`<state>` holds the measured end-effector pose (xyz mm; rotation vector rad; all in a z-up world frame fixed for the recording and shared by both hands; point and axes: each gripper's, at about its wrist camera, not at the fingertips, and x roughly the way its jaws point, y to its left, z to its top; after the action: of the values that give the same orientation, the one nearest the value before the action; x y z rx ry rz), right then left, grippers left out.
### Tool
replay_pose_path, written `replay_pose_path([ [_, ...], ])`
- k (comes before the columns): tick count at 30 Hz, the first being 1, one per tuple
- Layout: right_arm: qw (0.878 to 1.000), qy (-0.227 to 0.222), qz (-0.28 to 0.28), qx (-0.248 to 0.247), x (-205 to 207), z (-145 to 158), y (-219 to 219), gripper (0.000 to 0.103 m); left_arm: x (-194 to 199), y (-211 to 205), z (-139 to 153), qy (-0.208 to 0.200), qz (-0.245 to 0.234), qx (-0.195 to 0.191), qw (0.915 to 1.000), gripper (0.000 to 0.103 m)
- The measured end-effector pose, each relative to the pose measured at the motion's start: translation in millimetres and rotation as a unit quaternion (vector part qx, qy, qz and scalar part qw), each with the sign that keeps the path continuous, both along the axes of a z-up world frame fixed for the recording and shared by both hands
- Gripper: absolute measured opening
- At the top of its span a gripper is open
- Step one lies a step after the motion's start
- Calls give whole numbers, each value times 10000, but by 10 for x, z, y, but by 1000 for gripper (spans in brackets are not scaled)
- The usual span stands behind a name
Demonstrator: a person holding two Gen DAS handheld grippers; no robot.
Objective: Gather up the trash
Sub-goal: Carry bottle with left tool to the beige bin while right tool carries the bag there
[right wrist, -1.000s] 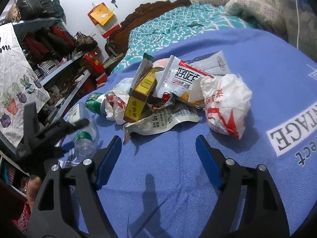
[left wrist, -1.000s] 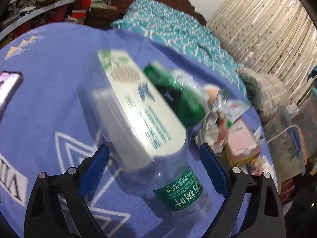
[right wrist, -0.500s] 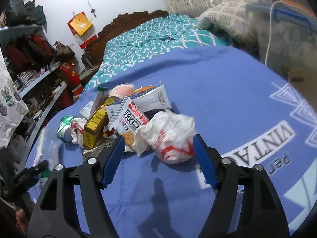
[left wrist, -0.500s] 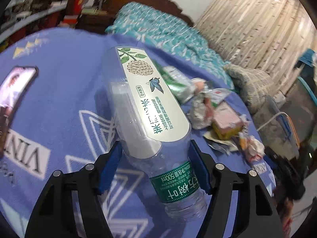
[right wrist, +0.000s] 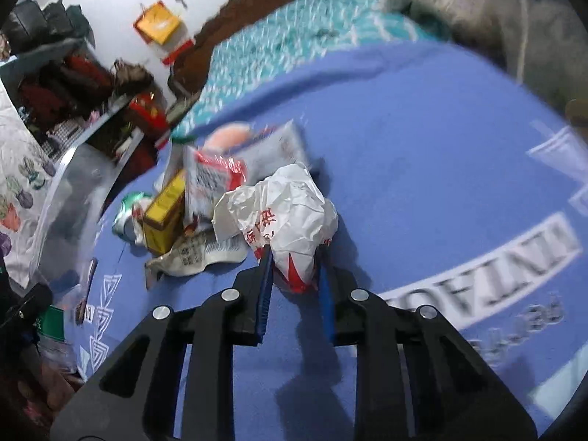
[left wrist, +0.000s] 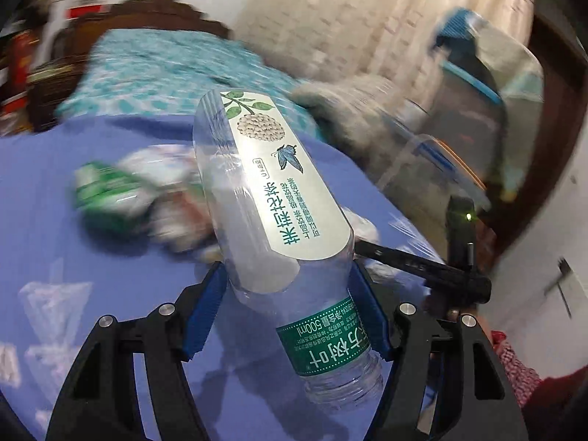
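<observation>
since a second ago the right gripper [right wrist: 294, 268] went from open to pinching the soft crumpled plastic bag [right wrist: 283, 217] on the blue cloth [right wrist: 422, 154], while the left gripper [left wrist: 290, 305] clamps the light, slick empty bottle [left wrist: 279, 220] near its neck, lifted.

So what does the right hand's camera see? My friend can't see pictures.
The right gripper is shut on a crumpled white plastic bag with red print, lying on a blue blanket. Behind it sits a pile of wrappers and a yellow box.
</observation>
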<state>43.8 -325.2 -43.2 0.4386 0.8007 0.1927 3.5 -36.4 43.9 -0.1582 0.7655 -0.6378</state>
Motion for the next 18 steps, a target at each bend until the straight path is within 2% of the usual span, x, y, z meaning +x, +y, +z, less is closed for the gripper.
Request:
replay_pose_path([
  [3,9988,-238,-415,96,-230,97,-366,25,181,-554,11,155,-716,7,9973,64],
  [6,9940,-375,-1021,110,-456,155,-887,25,338,-1249,-2,216,-1450,156,9891,64],
  [11,9729,-413,-2232,440,-899,108,-1895,25,469,-2641,-64,460,-2786,426,9584,64],
  [15,9521,-403,-2962,640,-1100,42,-2523,25,572,-3693,-146,603,-3443,687,9344,64],
  [18,9408,-354,-3286,756,-1115,-32,-2829,28,568,-4250,-208,780,-3766,848,9192,65],
])
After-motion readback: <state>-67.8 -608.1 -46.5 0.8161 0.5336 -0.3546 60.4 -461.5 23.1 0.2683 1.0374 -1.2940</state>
